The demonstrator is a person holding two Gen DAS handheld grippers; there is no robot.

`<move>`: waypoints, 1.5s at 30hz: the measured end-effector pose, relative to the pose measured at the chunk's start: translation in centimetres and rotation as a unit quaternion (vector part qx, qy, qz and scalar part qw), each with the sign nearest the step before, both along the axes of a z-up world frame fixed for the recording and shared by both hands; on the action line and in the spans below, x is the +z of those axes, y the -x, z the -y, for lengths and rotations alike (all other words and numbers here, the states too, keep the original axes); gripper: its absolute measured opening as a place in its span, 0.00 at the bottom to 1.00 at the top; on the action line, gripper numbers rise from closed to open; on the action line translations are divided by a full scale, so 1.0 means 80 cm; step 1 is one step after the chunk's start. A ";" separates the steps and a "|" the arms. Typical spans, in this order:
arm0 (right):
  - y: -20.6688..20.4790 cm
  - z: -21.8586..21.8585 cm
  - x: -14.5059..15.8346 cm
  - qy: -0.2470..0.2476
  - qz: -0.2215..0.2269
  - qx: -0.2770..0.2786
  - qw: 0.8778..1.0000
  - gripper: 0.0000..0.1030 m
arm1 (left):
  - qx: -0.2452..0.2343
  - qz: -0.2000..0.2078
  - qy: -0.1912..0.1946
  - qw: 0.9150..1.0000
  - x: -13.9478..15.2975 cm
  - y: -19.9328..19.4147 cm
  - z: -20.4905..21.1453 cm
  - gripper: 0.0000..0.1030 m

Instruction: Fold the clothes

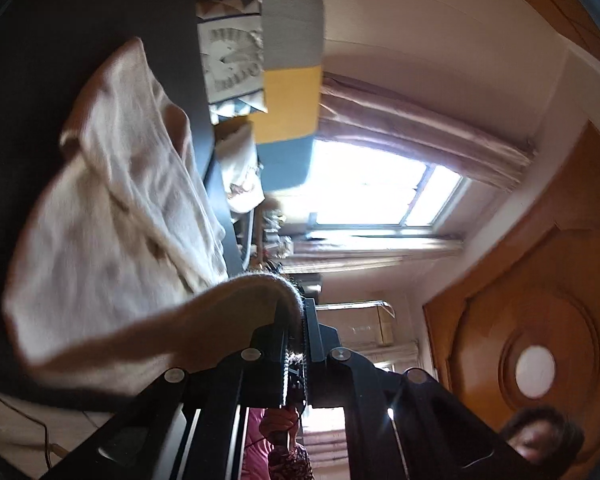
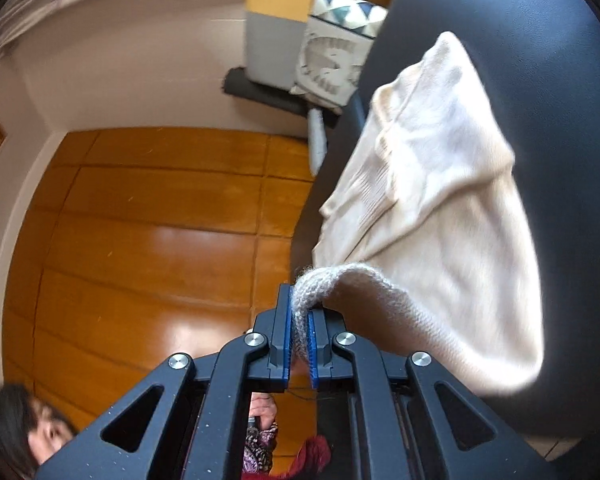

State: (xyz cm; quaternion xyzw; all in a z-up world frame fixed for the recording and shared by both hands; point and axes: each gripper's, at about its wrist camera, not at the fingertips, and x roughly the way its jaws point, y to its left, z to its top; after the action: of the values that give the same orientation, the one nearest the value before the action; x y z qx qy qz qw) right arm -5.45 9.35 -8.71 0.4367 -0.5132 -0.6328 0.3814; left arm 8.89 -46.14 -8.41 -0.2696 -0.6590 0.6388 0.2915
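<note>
While the left gripper (image 1: 296, 320) pinches one knitted edge of the cream sweater (image 1: 116, 216), the right gripper (image 2: 300, 316) clamps another. Its body spreads toward ten o'clock over the dark surface (image 1: 40, 40) in the left view, one o'clock in the right.

Cream sweater (image 1: 112, 216) motion-blurred along its lower edge, pinched hem hidden between fingers (image 2: 283, 336), person's head cut off by frame edge

Cream sweater (image 1: 112, 216) (blurred) in left tool (image 1: 296, 320)
</note>
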 end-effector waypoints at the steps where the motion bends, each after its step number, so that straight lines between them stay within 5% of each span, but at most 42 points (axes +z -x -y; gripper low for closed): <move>1: 0.014 0.000 -0.002 -0.002 0.006 -0.005 1.000 0.06 | 0.006 0.005 -0.002 1.000 -0.003 0.012 0.004 0.04; 12: 0.131 0.027 0.024 -0.027 -0.010 -0.028 0.999 0.06 | 0.050 0.039 0.004 0.998 -0.019 0.117 0.036 0.04; 28: 0.211 0.047 -0.078 -0.046 0.112 -0.063 0.991 0.10 | 0.060 0.137 0.004 0.989 -0.107 0.207 0.044 0.04; 36: 0.228 0.050 -0.072 0.010 0.117 -0.069 0.991 0.33 | 0.067 0.148 -0.044 0.986 -0.119 0.212 0.045 0.10; 45: 0.252 0.048 -0.083 0.058 0.140 -0.094 0.984 0.38 | 0.093 0.149 -0.127 0.976 -0.133 0.220 0.044 0.12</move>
State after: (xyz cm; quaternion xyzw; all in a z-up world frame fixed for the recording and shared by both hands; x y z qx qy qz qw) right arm -25.63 5.47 -15.34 0.4485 -0.6360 -0.5673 0.2693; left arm -8.73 -49.69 -19.01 -0.2607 -0.7930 0.5265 0.1612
